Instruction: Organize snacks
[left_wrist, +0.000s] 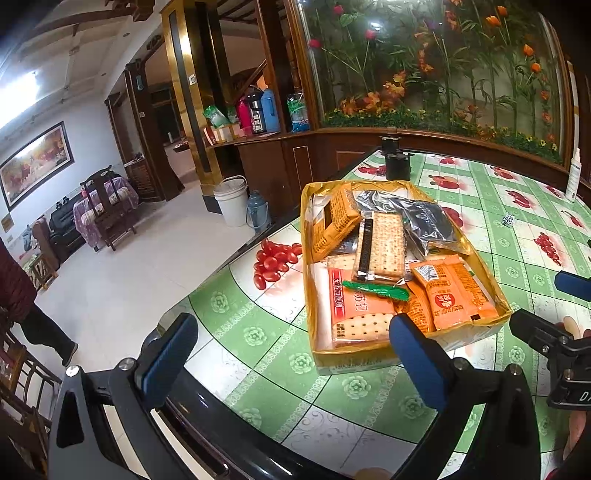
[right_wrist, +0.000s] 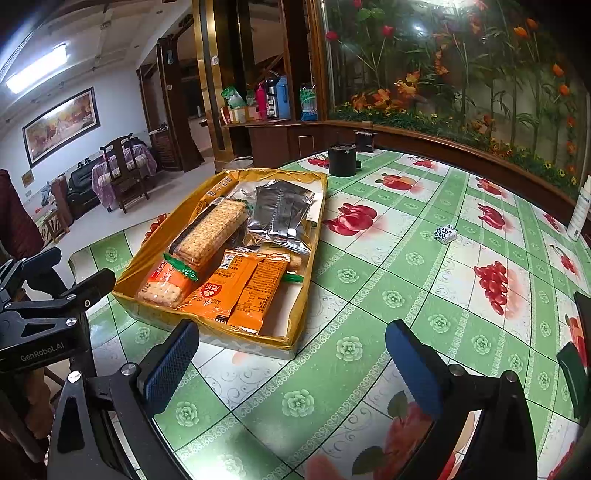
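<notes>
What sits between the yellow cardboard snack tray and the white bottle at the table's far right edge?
In the right wrist view, only a small black-and-white wrapped thing between yellow cardboard snack tray and white bottle.

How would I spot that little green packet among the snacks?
Find the yellow box on the green flowered table. Near its front, the slim green packet lies across the cracker pack, the only green wrapper among orange, silver and clear ones.

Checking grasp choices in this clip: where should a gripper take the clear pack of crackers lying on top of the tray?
Probably across its two long sides near the middle, coming down from above. The cracker pack is a long flat slab resting on top of the other snacks in the yellow tray, so its long edges look exposed. Both grippers are open.
</notes>
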